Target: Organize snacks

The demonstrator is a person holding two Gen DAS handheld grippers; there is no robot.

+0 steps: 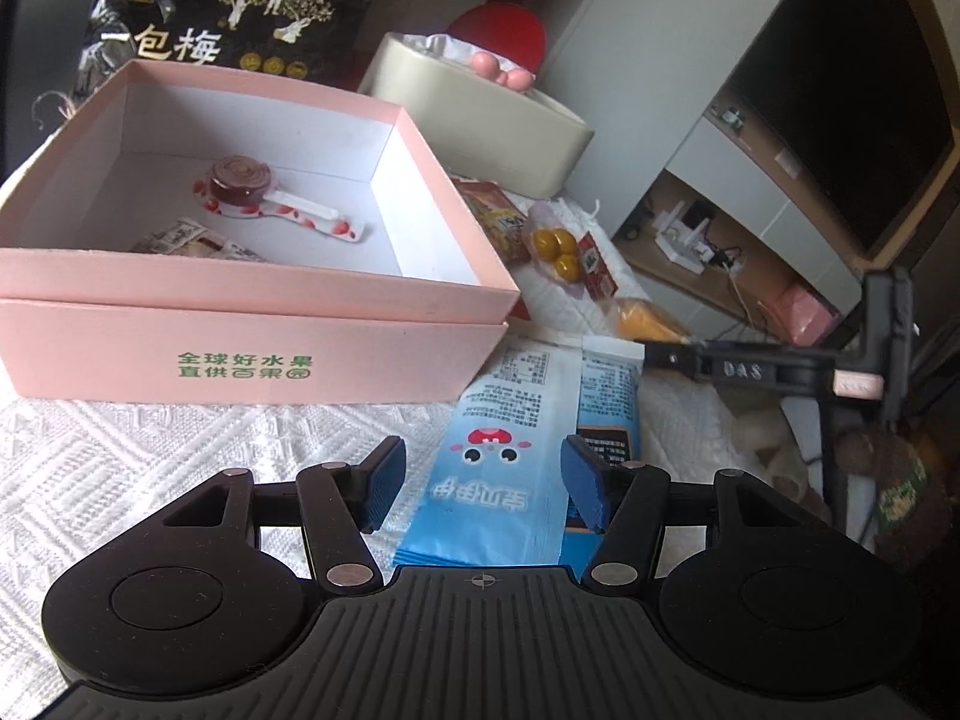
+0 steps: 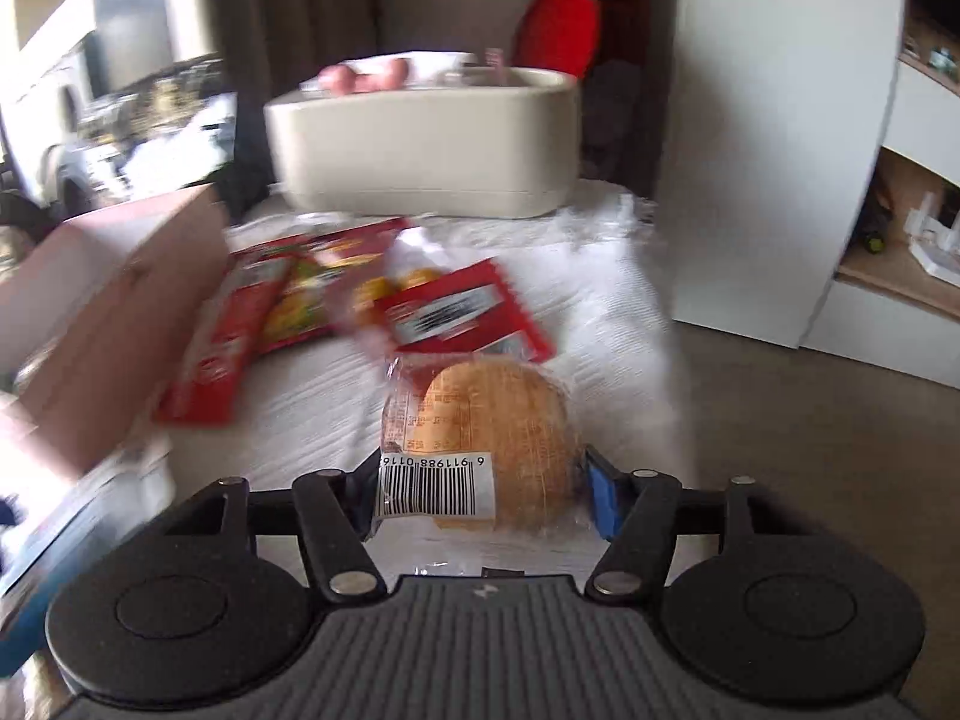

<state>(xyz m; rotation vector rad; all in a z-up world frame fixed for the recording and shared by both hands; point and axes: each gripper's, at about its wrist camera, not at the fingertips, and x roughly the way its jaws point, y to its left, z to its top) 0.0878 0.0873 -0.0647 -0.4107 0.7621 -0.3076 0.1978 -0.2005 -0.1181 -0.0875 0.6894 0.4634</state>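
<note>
White cloth [image 1: 180, 450]: left gripper [image 1: 483, 489] spread over one blue packet [image 1: 504, 462]; right gripper [image 2: 483, 495] clamps one bun [image 2: 498, 438].

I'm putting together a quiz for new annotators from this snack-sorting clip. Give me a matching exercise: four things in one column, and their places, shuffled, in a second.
Things:
1. lollipop
2. blue packet
3. wrapped bun
4. black plum bag

Places:
A. between the right gripper fingers
B. inside the pink box
C. standing behind the pink box
D. flat on the white cloth, between the open left gripper fingers

Pairs: 1-B, 2-D, 3-A, 4-C
</note>
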